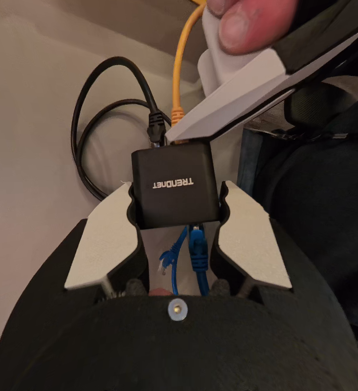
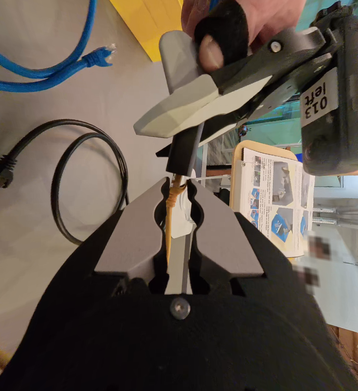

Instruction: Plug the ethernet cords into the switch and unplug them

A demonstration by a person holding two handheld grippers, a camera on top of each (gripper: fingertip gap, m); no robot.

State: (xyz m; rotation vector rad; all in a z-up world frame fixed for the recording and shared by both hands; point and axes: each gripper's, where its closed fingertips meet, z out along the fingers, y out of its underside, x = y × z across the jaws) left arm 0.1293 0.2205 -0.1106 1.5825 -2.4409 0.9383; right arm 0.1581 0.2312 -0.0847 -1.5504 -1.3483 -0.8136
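Grey table (image 1: 36,105): left gripper (image 1: 175,203) clamps switch (image 1: 174,188).

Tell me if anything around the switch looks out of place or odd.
Nothing looks damaged or spilled. The left gripper clamps the black switch, and the right gripper pinches the yellow cord at its plug. One blue plug lies loose on the table.
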